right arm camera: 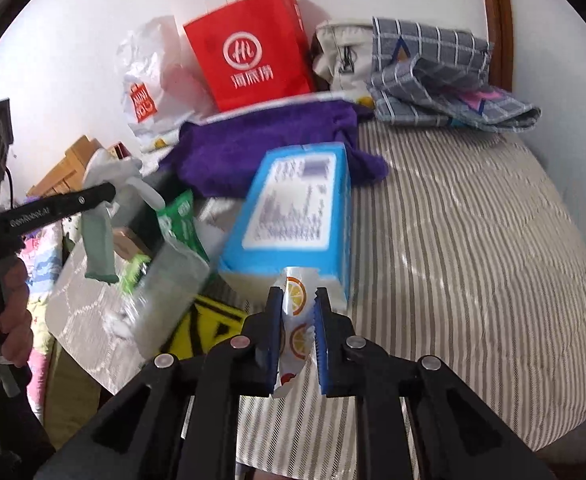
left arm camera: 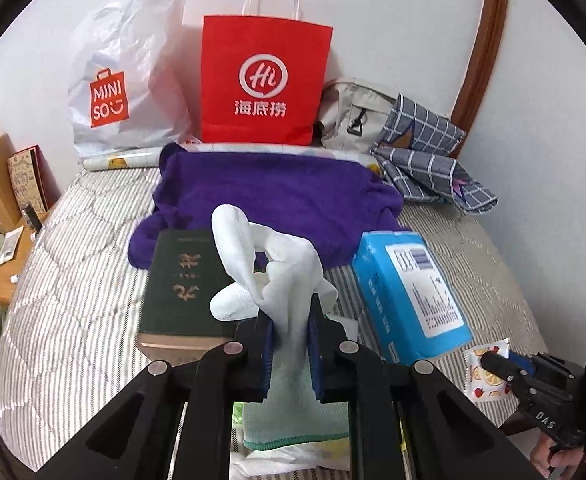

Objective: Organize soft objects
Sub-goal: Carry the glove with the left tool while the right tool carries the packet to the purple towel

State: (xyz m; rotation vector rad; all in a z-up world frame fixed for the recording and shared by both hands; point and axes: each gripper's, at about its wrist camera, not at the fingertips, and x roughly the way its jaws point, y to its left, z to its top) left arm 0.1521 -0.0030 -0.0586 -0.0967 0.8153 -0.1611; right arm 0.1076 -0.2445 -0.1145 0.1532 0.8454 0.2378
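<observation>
My left gripper is shut on a pair of white socks. Their toes stick up past the pads and the pale green cuffs hang below. In the right wrist view the same left gripper holds the socks raised at the left. My right gripper is shut on a small white packet with orange-slice prints, lifted just in front of a blue tissue pack. From the left wrist view, the right gripper and its packet are low at the right. A purple towel lies spread on the bed.
A dark green book lies left of the socks. A red paper bag, a white Miniso bag, a beige bag and a checked grey cloth stand along the wall. The striped quilt is bare at the right.
</observation>
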